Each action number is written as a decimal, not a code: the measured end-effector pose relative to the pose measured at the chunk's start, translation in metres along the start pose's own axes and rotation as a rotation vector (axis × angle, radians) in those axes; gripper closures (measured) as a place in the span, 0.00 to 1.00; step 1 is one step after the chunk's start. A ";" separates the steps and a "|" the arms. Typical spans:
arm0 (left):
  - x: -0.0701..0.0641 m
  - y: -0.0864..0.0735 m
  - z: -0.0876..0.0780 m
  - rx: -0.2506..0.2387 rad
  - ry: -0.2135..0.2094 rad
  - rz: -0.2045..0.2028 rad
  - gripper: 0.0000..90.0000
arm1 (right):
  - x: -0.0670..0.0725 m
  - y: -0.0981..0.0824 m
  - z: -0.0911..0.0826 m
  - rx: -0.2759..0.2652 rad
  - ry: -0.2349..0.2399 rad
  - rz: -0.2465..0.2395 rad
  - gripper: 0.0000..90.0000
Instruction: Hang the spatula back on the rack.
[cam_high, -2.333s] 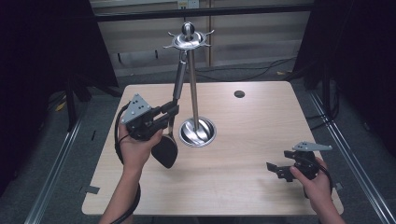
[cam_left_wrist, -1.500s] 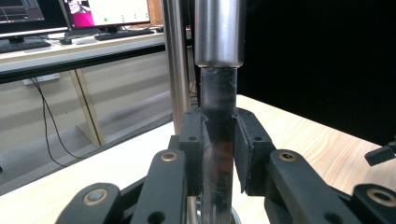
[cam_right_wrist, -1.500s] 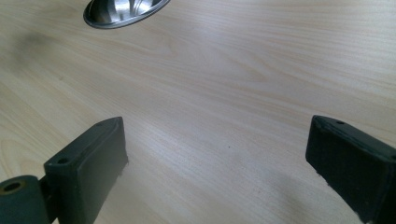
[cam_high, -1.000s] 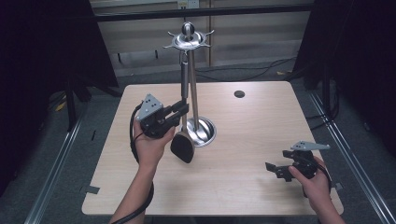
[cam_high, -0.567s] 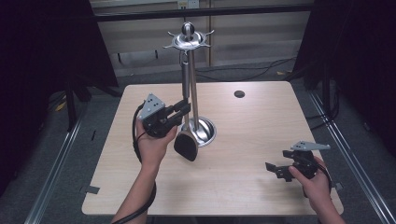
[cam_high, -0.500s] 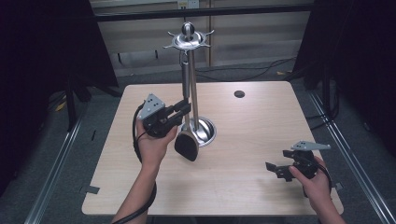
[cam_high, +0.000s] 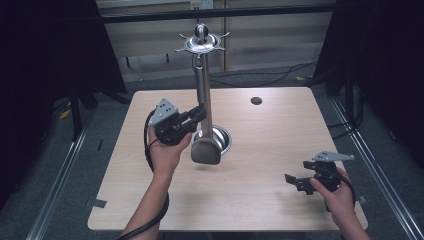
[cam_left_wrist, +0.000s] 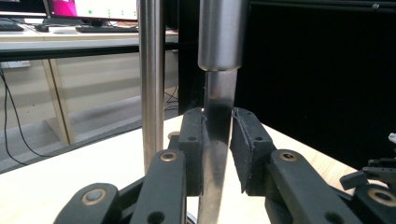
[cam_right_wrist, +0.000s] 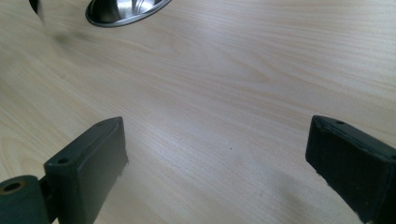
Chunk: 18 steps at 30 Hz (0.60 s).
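Observation:
A steel utensil stand (cam_high: 201, 44) with hooks at its top rises from a round base (cam_high: 223, 139) at the table's middle. My left gripper (cam_high: 198, 116) is shut on the metal shaft of a long utensil (cam_left_wrist: 215, 154), held upright just left of the stand's pole (cam_left_wrist: 152, 79). The utensil's dark broad head (cam_high: 205, 151) hangs low over the table in front of the base. Its thicker steel handle (cam_left_wrist: 222, 32) reaches up along the pole. Near the front right edge, my right gripper (cam_high: 293, 180) is open just above bare wood; its jaws (cam_right_wrist: 217, 154) stand wide apart.
A small dark round spot (cam_high: 256, 100) lies on the wooden table (cam_high: 280, 135) at the back right. The stand's base (cam_right_wrist: 123, 9) lies far ahead of the right gripper. Floor rails run along both sides, and cables lie behind the table.
My left gripper has carried the utensil to the right, from a slant into an upright pose close beside the stand's pole. The right gripper has stayed put.

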<state>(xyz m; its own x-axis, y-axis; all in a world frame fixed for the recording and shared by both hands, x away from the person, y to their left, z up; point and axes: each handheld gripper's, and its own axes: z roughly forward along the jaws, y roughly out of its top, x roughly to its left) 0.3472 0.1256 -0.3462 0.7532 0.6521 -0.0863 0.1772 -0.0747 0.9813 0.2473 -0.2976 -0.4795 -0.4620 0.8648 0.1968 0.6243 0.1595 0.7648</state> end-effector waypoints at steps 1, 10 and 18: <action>0.000 0.000 0.000 0.008 0.003 0.001 0.83 | 0.000 0.000 0.000 0.000 0.000 0.000 0.05; 0.002 0.001 0.001 0.007 0.005 -0.013 0.83 | 0.000 0.000 0.000 0.001 0.002 -0.001 0.05; 0.005 0.000 0.000 0.012 0.010 -0.004 0.80 | 0.000 0.000 0.001 0.004 0.002 0.000 0.05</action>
<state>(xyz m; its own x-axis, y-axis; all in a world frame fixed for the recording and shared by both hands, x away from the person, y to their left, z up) 0.3509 0.1293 -0.3461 0.7464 0.6596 -0.0883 0.1876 -0.0813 0.9789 0.2477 -0.2972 -0.4801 -0.4631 0.8639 0.1980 0.6271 0.1615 0.7620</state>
